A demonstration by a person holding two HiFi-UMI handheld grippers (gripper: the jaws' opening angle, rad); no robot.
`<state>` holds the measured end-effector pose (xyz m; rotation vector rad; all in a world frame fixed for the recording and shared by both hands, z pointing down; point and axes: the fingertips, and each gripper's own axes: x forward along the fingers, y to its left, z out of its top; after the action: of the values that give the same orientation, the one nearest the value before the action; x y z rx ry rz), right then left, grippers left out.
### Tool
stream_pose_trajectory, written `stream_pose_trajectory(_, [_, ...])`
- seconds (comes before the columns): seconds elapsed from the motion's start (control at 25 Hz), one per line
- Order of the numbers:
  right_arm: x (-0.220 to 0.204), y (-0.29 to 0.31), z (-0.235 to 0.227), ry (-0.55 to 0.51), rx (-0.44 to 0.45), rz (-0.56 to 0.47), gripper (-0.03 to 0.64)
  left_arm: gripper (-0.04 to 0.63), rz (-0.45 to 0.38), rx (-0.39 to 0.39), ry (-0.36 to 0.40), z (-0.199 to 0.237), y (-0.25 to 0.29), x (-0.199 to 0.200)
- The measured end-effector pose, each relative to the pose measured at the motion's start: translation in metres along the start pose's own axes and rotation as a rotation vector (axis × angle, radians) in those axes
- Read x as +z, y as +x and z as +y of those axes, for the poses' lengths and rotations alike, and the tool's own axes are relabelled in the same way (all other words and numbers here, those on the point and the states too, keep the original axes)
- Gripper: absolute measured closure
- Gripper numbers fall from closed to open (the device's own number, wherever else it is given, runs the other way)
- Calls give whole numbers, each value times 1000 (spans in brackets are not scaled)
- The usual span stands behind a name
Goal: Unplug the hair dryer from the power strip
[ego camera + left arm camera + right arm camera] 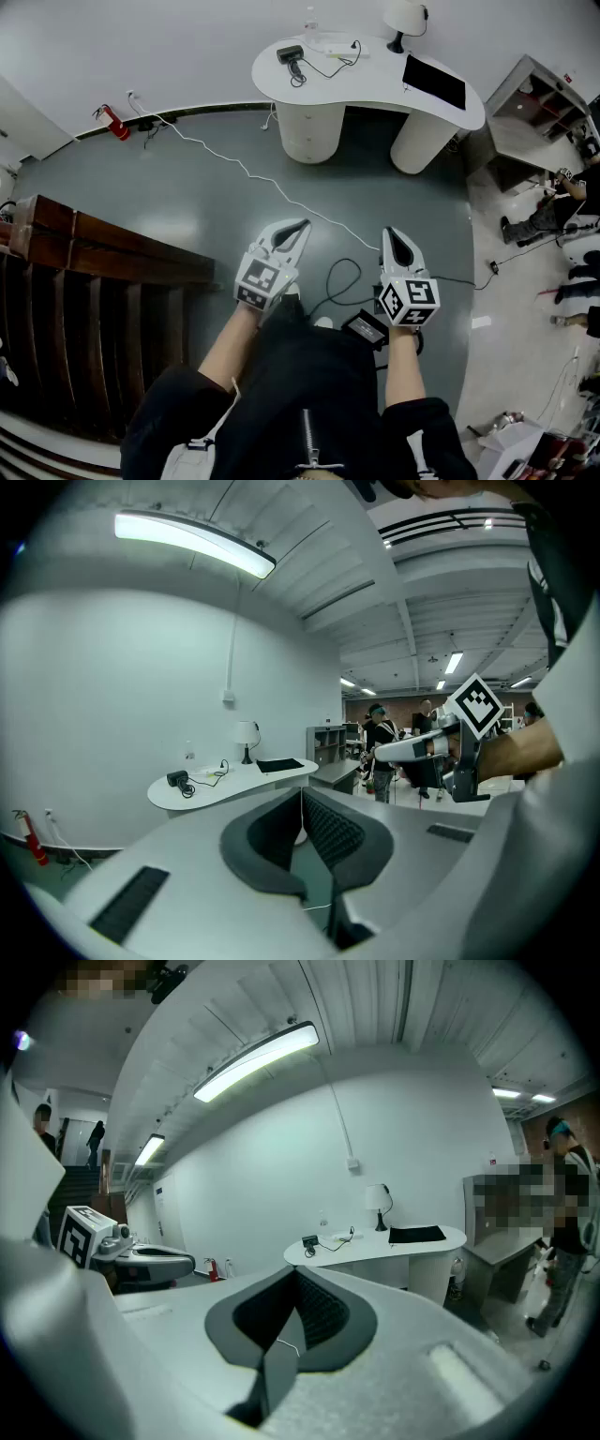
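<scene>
Both held out front over the grey floor [187, 187], well apart from the desk [366, 89]. The left gripper [298, 228] has its jaws pressed together, nothing between them; the right gripper [395, 236] the same, closed and empty. The hair dryer [291, 56] lies near the desk's left end, black cord looping toward the white power strip [330, 41] by the back edge, lamp [405, 17] further right, and a white cable [253, 173] trails across the floor

Furniture around a grey floor [187, 187], seen from the head view.
A white curved-top desk [375, 89] at 12 o'clock bears a white shaded table lamp [405, 17] and a flat black rectangular mat [434, 82]; a red fire extinguisher [114, 123] at 10, a dark wooden stair railing [94, 244] at 9, grey open shelving [530, 117] at 2.
</scene>
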<state>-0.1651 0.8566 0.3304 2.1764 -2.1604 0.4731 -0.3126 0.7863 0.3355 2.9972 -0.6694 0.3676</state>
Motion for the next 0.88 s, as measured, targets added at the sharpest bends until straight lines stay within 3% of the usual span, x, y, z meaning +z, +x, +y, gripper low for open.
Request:
stream_pose_trajectory(0.2, [4,16,11,-2,31,-12,614,581,7,-1,-5,15,3,1])
stream_pose_trajectory(0.88, [30,108,28,4,-12,-37,614,581,15,-48,13,113,40,0])
